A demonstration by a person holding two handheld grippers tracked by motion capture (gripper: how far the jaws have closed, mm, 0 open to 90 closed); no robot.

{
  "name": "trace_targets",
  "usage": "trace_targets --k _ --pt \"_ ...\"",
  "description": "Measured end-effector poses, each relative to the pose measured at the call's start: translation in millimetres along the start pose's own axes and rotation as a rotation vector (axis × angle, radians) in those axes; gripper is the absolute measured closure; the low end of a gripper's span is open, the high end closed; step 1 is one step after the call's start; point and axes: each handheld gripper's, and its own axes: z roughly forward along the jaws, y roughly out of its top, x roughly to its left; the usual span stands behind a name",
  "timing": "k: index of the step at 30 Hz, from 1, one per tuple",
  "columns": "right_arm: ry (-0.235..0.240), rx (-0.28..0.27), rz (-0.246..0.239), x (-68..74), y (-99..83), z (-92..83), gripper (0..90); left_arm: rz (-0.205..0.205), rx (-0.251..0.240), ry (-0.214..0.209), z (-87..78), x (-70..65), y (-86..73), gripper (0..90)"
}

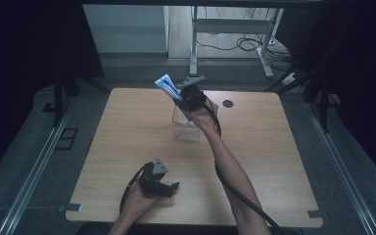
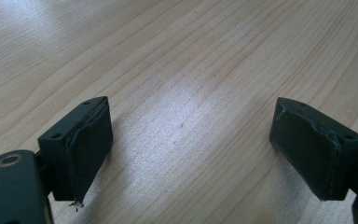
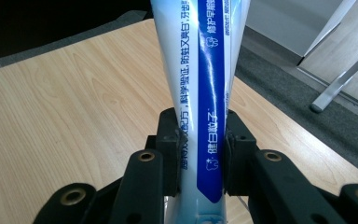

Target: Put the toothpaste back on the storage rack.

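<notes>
Right now, largest first. Wooden table [image 1: 127, 147]: light grain, bare apart from a dark round grommet [image 1: 228, 104] at far right. Metal desk legs [image 1: 267, 54] and cables on the floor beyond the far edge.

Clear container [image 1: 188, 131]: roughly mid-table, upright as far as can be told, walls hard to trace against the wood.

Toothpaste tube [image 1: 168, 87]: off the table, held up just above and beyond the container. Long axis steeply tilted, free flat end leaning far-left, lower end pointing down toward the container mouth. Whether the lower end is already past the rim: can't tell, hidden behind hand and gripper.

Right gripper [image 1: 183, 100]: clamped on the tube low on its body, pads pressing both sides in the right gripper view [image 3: 200, 135], tube [image 3: 205, 93] running straight up out of the jaws. Clearly the nearer tool, directly over the container.

Left gripper [image 1: 169, 188]: resting near the front edge, well apart from the container, aimed right. Jaws wide apart in its own view [image 2: 191, 140], nothing but wood between them.

Key relation for the next move, by judgement: container below and slightly nearer than the grip, so tube needs bringing upright and lowering.

Writing: Chinese print along the tube, white on a blue band, blue on white beside it, small tooth icon. No brand legible with confidence.
</notes>
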Motion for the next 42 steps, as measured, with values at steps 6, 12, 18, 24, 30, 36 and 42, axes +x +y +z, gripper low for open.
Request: trace_targets --k 6,12,18,24,30,36,42 --pt "0.004 0.01 0.003 -2.2 -7.9 2.6 72.1 -0.003 0.0 0.0 -0.1 -0.3 -0.1 13.2" --pt "0.003 0.019 0.01 -3.7 -15.5 5.7 71.9 -0.001 0.002 -0.001 -0.2 -0.2 -0.1 13.2" --pt "0.01 0.028 0.02 -4.7 -21.2 7.2 71.6 -0.001 0.002 -0.001 -0.2 -0.2 -0.1 13.2" --pt "0.016 0.044 0.017 -3.1 -23.9 9.6 71.4 -0.001 0.002 -0.001 -0.2 -0.2 0.0 13.2" --pt "0.024 0.054 0.03 -4.0 -25.9 10.1 71.0 -0.001 0.002 -0.001 -0.2 -0.2 0.0 13.2" --pt "0.033 0.057 0.036 -5.6 -27.7 9.5 70.3 -0.001 0.002 -0.001 -0.2 -0.2 -0.1 13.2" --pt "0.049 0.063 0.058 -9.2 -32.2 9.1 69.7 0.0 0.002 -0.001 -0.1 -0.2 0.0 13.2"
